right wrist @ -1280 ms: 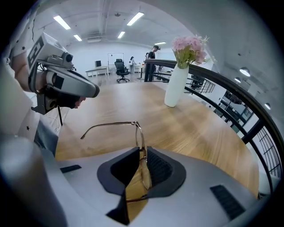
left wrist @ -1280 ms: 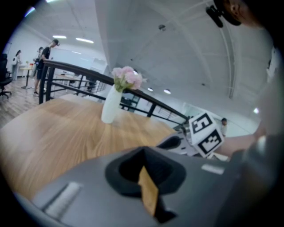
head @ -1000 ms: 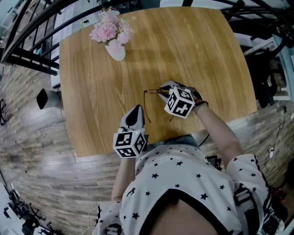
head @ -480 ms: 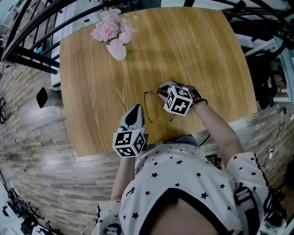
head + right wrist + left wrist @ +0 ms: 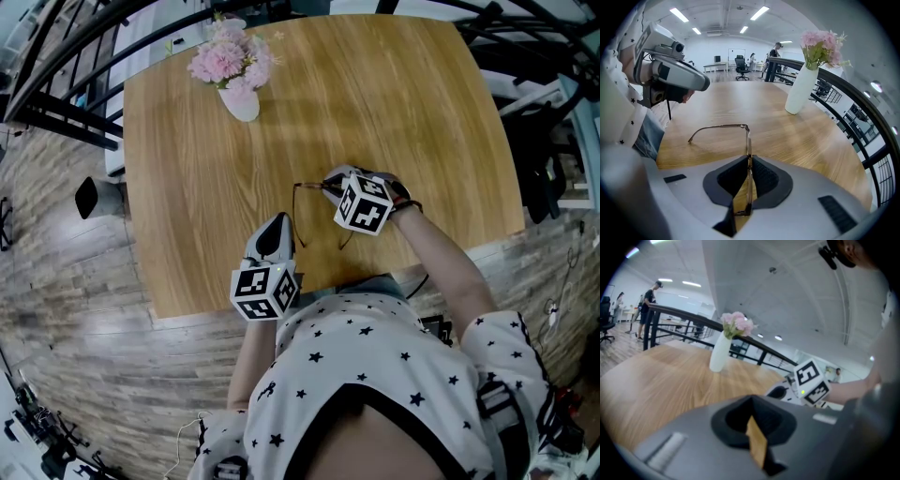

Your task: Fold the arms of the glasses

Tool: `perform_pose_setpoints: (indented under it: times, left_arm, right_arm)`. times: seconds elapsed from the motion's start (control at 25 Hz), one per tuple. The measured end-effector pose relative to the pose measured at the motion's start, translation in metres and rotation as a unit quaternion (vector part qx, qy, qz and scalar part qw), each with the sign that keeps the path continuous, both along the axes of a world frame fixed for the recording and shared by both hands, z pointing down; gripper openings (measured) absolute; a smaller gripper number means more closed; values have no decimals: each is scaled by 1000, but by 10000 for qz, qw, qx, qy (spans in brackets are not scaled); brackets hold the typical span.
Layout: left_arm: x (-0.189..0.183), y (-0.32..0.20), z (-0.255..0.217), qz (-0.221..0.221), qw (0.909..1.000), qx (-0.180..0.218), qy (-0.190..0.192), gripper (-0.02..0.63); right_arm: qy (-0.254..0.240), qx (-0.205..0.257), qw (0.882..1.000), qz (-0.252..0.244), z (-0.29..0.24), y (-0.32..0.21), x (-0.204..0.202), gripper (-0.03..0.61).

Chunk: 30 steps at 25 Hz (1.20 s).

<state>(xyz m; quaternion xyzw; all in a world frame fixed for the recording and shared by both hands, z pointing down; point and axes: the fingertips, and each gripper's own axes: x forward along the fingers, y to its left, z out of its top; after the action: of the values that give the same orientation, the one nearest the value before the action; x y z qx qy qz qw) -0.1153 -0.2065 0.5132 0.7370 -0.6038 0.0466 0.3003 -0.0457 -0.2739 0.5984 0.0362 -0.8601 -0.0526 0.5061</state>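
Thin brown-rimmed glasses [image 5: 302, 188] lie low over the wooden table [image 5: 403, 103], near its front edge. My right gripper [image 5: 330, 184] is shut on their front frame. In the right gripper view the frame [image 5: 748, 154] runs edge-on between the jaws, and one arm [image 5: 715, 127] stands out to the left, unfolded. A second arm [image 5: 345, 241] shows below the right gripper's marker cube. My left gripper [image 5: 278, 225] hovers shut and empty a little to the left of the glasses, apart from them. It appears again in the right gripper view as the left gripper [image 5: 693, 79].
A white vase of pink flowers [image 5: 236, 94] stands at the table's far left corner, also seen as the vase [image 5: 720, 352] and the vase [image 5: 801, 89]. Black railings [image 5: 56, 103] run beyond the table's left side. Wooden floor [image 5: 66, 309] surrounds the table.
The right gripper and the glasses have shifted only very slightly. The left gripper has kept still.
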Motion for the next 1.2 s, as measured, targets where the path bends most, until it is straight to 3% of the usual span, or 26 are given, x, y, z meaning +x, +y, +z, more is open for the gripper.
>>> perform_pose_setpoints:
  times: [0.56,1.2]
  left_arm:
    - [1,27,-8,89,9999,112,-65,6]
    - [-6,60,-16,52,9995,229,-190,6]
  right_arm:
    - [-419,242,9945,932,-30,9,5,21]
    - [-1000,569,9720,2050,-69,24,22,21]
